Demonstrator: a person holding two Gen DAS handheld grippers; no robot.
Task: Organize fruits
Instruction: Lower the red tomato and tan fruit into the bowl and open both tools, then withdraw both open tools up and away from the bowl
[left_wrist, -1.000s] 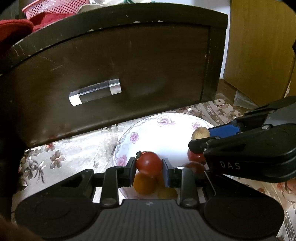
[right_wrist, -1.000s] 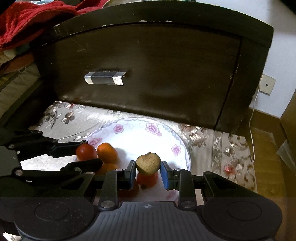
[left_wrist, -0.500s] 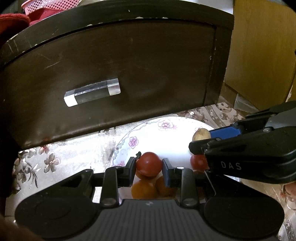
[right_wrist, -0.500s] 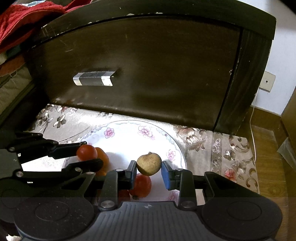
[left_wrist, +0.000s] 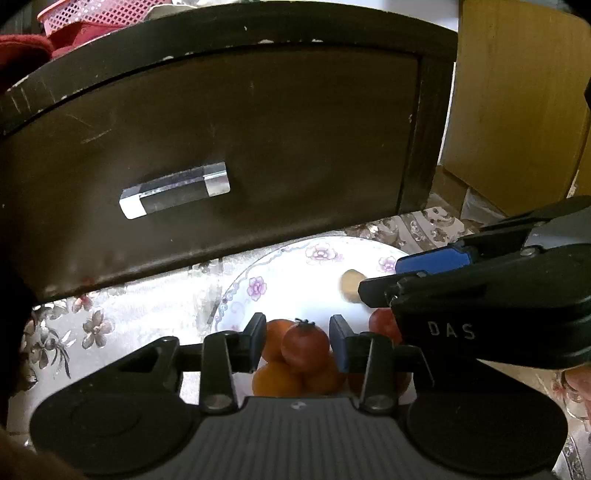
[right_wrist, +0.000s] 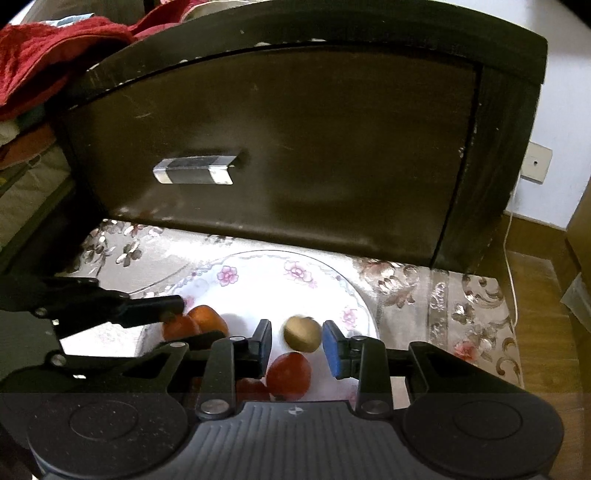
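A white floral plate (left_wrist: 295, 291) (right_wrist: 266, 284) lies on a patterned cloth and holds several fruits. My left gripper (left_wrist: 297, 341) is open; a red tomato (left_wrist: 306, 345) sits between its fingers on top of orange fruits (left_wrist: 277, 380), clear of both pads. My right gripper (right_wrist: 297, 345) is open; a brown round fruit (right_wrist: 303, 333) is between its fingers with gaps on both sides, blurred. A red tomato (right_wrist: 289, 376) lies below it. The right gripper also shows in the left wrist view (left_wrist: 380, 277).
A dark wooden drawer front (left_wrist: 221, 147) (right_wrist: 277, 147) with a metal handle (left_wrist: 173, 190) stands close behind the plate. Red cloth (right_wrist: 48, 51) and a pink basket (left_wrist: 92, 14) lie above. A wooden cabinet (left_wrist: 517, 110) stands at the right.
Both grippers have opened. The red tomato has left the left gripper's grip and rests on the orange fruits. The brown fruit is released from the right gripper and is dropping.
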